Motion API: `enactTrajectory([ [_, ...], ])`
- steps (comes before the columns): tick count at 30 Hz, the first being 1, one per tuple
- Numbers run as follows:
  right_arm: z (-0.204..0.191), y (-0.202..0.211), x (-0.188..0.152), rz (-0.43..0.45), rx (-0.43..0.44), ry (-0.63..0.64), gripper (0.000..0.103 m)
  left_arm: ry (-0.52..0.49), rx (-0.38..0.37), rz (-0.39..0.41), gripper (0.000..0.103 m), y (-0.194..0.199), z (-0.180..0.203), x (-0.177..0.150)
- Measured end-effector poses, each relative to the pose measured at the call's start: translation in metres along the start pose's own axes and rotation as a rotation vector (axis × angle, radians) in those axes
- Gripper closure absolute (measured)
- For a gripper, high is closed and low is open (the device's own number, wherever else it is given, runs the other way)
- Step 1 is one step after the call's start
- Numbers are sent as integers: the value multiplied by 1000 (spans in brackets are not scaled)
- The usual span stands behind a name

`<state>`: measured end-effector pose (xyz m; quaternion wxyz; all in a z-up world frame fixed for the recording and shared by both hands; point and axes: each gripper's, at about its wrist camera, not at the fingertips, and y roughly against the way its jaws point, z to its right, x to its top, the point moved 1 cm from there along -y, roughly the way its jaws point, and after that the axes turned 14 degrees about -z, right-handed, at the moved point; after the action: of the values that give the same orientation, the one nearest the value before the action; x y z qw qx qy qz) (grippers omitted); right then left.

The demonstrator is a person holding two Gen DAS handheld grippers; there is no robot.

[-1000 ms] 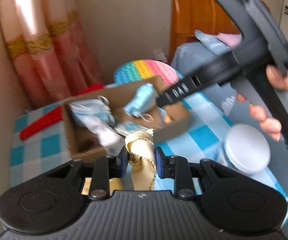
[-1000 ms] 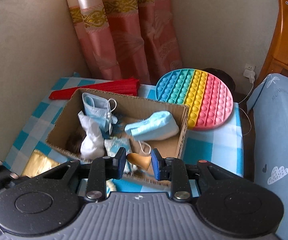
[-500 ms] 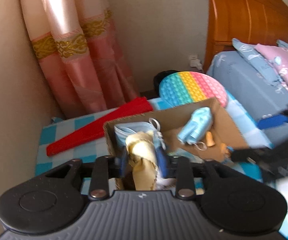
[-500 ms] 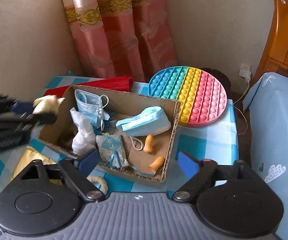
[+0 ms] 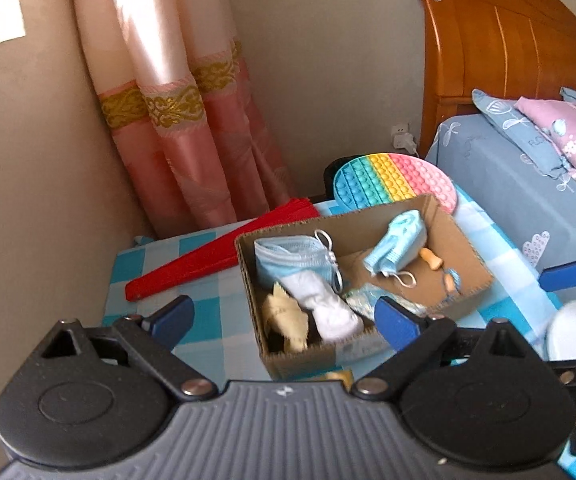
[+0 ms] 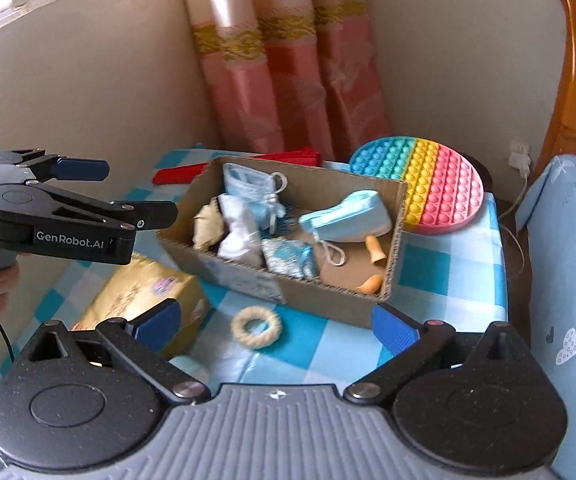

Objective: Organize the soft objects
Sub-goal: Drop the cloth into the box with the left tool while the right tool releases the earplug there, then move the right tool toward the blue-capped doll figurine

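A cardboard box (image 5: pixel 467 264) on the blue checked table holds a beige cloth (image 5: pixel 284 316) in its near left corner, a white cloth (image 5: pixel 323 304), blue face masks (image 5: pixel 295 260) and orange earplugs (image 6: pixel 373 250). My left gripper (image 5: pixel 284 320) hovers over the box's near end, jaws opening wide with nothing pressed between them. It also shows at the left of the right wrist view, as the left gripper (image 6: pixel 128 190). My right gripper (image 6: pixel 276 322) is back from the box's front wall (image 6: pixel 248 276), jaws opening and empty. A cream ring (image 6: pixel 256 326) lies on the table below it.
A yellow packet (image 6: pixel 144 296) lies left of the ring. A rainbow bubble mat (image 6: pixel 427 184) and a red folded fan (image 5: pixel 208 260) sit behind the box. A white lid (image 5: pixel 575 336) is at the table's right, a bed (image 5: pixel 507 184) beyond, curtains and wall behind.
The left gripper carried the beige cloth over the box, opened and left it inside. The right gripper opened, left an orange earplug in the box and drew back.
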<state>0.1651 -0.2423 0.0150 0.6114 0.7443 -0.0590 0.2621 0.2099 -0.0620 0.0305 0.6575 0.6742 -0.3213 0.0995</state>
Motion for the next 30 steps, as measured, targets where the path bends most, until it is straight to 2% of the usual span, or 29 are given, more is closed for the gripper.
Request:
enactTrajectory([
  [4, -17, 8, -17, 13, -2, 53, 0, 21, -9, 17, 6, 20, -1, -24],
  [12, -40, -9, -67, -15, 24, 20, 0, 32, 68, 25, 5, 46, 7, -90],
  [16, -55, -25, -84, -27, -31, 82, 0, 24, 71, -4, 5, 49, 9, -116],
  [23, -65, -57, -98, -86, -61, 161, 0, 66, 12, -68, 5, 38, 12, -153],
  [26, -67, -68, -99, -96, -79, 208, 0, 40, -10, -99, 5, 31, 18, -166],
  [30, -64, -80, -95, -109, -58, 225, 0, 35, -10, -125, 5, 26, 17, -178],
])
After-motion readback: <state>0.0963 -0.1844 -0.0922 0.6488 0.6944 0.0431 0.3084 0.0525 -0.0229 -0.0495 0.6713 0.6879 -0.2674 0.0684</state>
